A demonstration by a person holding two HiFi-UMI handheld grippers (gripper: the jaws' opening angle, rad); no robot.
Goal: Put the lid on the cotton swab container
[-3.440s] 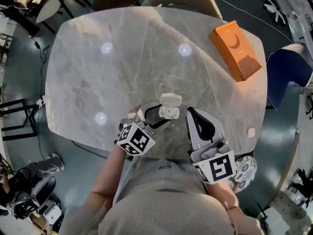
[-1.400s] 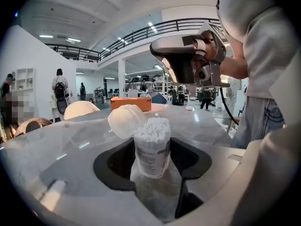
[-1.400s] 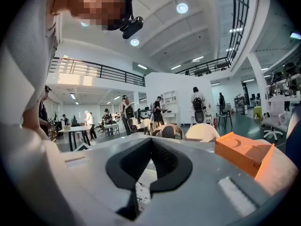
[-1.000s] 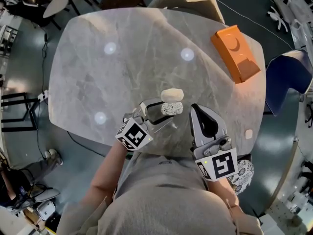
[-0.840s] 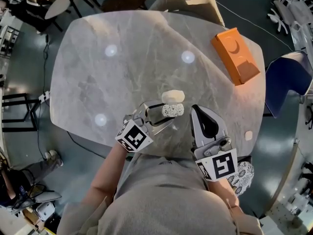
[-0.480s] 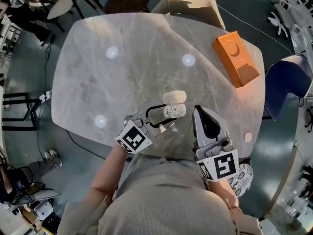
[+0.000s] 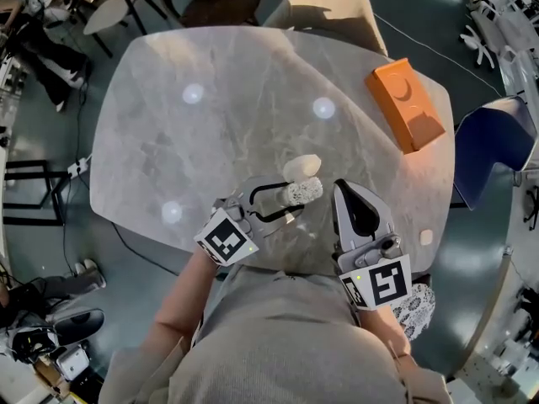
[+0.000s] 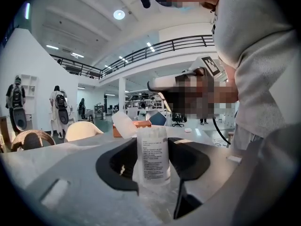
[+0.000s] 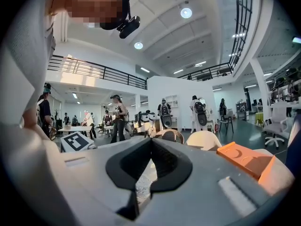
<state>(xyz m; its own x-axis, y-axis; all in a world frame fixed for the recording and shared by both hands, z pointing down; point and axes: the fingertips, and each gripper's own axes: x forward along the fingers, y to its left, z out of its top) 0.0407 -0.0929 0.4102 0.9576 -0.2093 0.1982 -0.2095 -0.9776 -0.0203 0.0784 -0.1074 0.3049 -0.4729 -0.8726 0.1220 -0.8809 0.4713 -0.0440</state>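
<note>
The clear cotton swab container (image 7: 303,192) (image 8: 154,155) stands on the grey marble table (image 7: 210,141) near its front edge. Its white lid (image 7: 301,167) (image 8: 123,124) sits tilted at the far side of the container's top, off the opening. My left gripper (image 7: 290,199) (image 8: 153,140) reaches in from the left. Its jaws are closing round the container, and a thin gap still shows at the near jaw. My right gripper (image 7: 340,185) (image 9: 151,142) rests shut and empty just right of the container, its tips pointing away from me.
An orange box (image 7: 407,98) (image 9: 249,161) lies at the table's far right corner. A small white object (image 7: 425,236) sits near the right edge. A beige chair (image 7: 333,11) stands behind the table and a blue chair (image 7: 493,137) to its right.
The left jaws have drawn in closer round the container. The lid now looks more tilted than a second ago. The right gripper has stayed where it was.
</note>
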